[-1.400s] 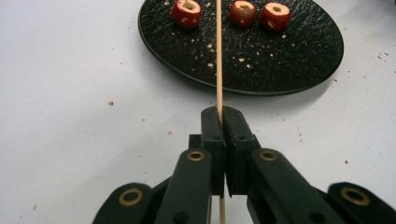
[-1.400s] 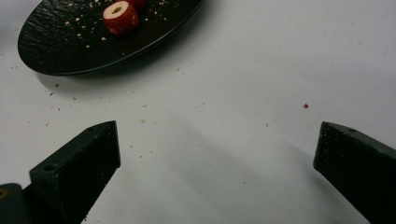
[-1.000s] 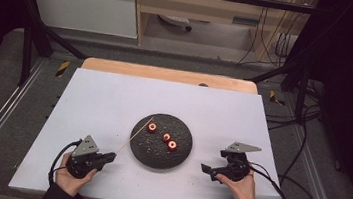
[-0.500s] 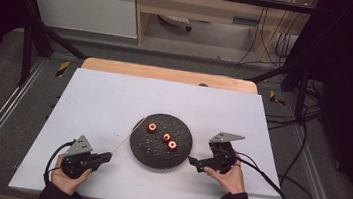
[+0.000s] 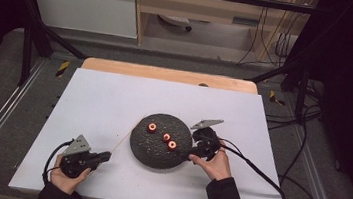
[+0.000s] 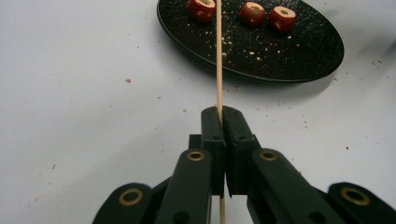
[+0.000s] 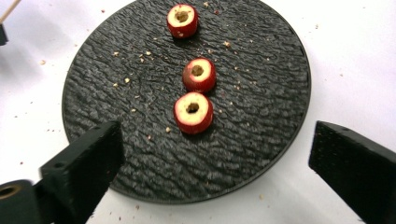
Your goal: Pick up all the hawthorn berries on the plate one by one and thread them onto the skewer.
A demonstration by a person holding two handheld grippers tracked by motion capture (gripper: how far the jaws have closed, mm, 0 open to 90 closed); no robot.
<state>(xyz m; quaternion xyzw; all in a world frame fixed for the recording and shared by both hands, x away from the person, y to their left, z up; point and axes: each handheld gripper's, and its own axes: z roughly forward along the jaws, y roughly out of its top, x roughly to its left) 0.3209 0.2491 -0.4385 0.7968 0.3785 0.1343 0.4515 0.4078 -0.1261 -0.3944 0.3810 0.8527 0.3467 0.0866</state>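
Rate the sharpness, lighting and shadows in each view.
High view: evenly lit white table, dark surroundings, soft overall, with the small red cored fruit pieces lacking detail. Left gripper view: thin wooden skewer sharp, near black jaws slightly soft, faint shadow under the round black textured plate. Right gripper view: plate texture crisp, near jaws blurred.

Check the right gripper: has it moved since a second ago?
Yes. The right gripper has come in from the table's right side to the black plate's right rim, its jaws open and just closing slightly, nothing between them.
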